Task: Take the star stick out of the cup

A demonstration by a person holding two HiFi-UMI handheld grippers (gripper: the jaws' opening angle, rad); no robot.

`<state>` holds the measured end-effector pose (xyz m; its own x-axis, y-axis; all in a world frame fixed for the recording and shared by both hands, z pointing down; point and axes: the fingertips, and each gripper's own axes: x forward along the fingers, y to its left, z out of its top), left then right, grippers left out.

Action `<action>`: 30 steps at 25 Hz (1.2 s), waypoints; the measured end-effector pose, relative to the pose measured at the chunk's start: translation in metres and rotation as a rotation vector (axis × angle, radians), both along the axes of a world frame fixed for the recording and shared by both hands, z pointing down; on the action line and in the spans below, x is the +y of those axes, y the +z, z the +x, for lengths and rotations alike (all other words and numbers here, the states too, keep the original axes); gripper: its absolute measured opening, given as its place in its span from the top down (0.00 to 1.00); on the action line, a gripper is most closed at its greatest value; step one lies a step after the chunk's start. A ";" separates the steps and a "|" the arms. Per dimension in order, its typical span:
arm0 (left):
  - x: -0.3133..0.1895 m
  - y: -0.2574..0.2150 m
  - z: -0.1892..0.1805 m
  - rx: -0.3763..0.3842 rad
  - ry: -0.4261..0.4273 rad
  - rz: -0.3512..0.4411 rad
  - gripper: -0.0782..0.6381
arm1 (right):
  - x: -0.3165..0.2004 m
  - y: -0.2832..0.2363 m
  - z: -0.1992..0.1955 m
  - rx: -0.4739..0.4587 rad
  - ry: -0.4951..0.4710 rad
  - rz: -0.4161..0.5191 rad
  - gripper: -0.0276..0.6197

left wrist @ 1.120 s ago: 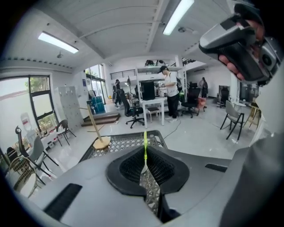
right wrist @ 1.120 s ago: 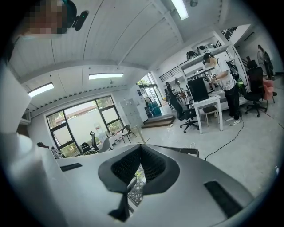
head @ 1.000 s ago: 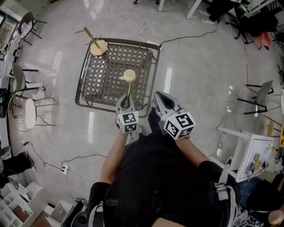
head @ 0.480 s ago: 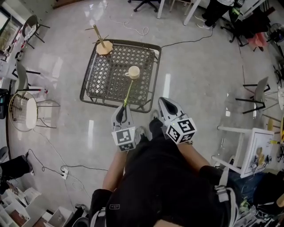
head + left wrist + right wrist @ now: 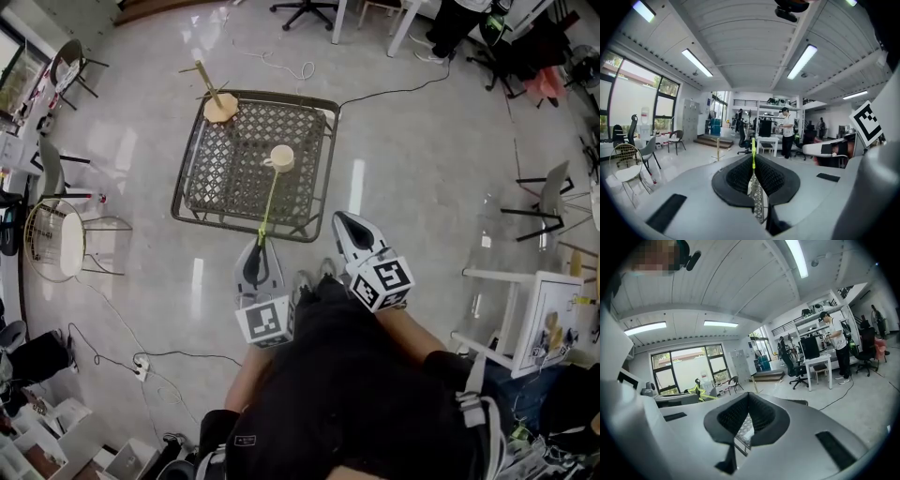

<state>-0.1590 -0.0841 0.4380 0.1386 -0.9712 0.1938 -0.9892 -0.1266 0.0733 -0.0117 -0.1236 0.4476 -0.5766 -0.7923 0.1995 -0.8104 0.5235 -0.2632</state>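
One second of pulling had drawn the left gripper [image 5: 262, 246] nearer the person, jaws clenched on the stick [image 5: 271, 202], which slanted back from the cup [image 5: 281, 157] on the counter [image 5: 220, 169]; its far tip looked nearly out. The right gripper [image 5: 345, 221] idled just right of it, jaws closed, empty.

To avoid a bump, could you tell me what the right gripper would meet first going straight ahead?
Probably the near right edge of the table, though the right gripper may pass above it; height is unclear.
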 end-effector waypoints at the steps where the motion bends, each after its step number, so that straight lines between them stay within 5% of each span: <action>1: -0.001 -0.002 0.003 -0.005 0.002 -0.003 0.86 | -0.002 -0.002 0.001 -0.001 -0.004 0.002 0.94; 30: -0.013 0.014 0.031 -0.035 0.026 -0.072 0.86 | -0.015 0.004 0.023 -0.014 -0.031 -0.008 0.94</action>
